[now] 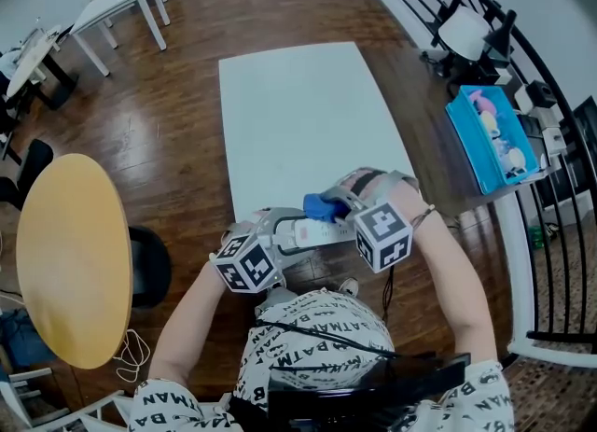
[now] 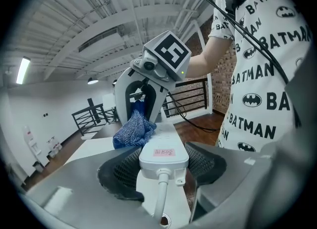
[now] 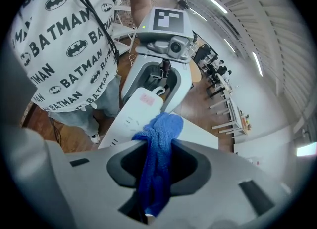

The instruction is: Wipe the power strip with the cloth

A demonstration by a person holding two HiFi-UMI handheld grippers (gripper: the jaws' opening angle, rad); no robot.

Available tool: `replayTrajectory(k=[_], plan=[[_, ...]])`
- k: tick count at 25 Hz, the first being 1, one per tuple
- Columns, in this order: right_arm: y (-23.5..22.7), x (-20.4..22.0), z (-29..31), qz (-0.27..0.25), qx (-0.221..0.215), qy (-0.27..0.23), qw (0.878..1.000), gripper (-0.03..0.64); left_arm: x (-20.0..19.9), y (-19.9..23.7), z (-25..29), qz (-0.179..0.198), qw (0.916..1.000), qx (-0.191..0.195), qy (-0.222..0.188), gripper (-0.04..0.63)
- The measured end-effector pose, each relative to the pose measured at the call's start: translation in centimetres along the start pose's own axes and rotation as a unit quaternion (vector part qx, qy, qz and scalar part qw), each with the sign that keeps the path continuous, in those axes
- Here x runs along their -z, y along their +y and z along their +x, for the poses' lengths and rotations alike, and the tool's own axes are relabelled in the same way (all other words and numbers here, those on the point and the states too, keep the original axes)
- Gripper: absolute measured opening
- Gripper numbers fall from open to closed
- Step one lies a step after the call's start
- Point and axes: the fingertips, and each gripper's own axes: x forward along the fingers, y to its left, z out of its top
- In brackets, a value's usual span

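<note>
Two grippers are meeting at the near edge of the white table (image 1: 298, 113). I am clamping the left gripper (image 2: 161, 161) on the cord end of the smooth white plastic power strip (image 2: 163, 149), whose long axis is running away toward the right gripper (image 3: 157, 161). That one is pinching a bunched blue knitted cloth (image 3: 156, 144), which is touching the strip's far part, so I judge the wiping is going along that axis
</note>
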Motion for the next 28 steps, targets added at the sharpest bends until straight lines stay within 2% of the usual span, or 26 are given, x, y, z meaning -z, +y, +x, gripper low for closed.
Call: replayTrajectory(k=[6, 12, 18, 21, 28], plan=[[0.8, 0.8, 0.5, -0.016, -0.015, 0.018, 1.0, 0.12, 0.6, 0.1, -0.1, 0.003, 1.0, -0.003, 0.005, 0.278], [1.5, 4.0, 1.1, 0.012, -0.022, 0.056, 0.998, 0.12, 1.6, 1.1, -1.4, -0.016, 0.9998, -0.011, -0.003, 0.278], [2.1, 7.5, 1.5, 0.074, -0.014, 0.084, 0.994, 0.12, 2.7, 2.3, -2.6, -0.03, 0.9994, -0.017, -0.01, 0.278], [2.3, 8.6, 1.4, 0.119, -0.005, 0.083, 0.989, 0.12, 3.1, 3.7, -3.5, -0.045, 0.9983, -0.032, -0.021, 0.278], [2.1, 9.3, 1.5, 0.214, 0.039, 0.093, 0.972, 0.12, 4.2, 5.6, -3.3, -0.055, 0.9971, -0.047, -0.024, 0.278]])
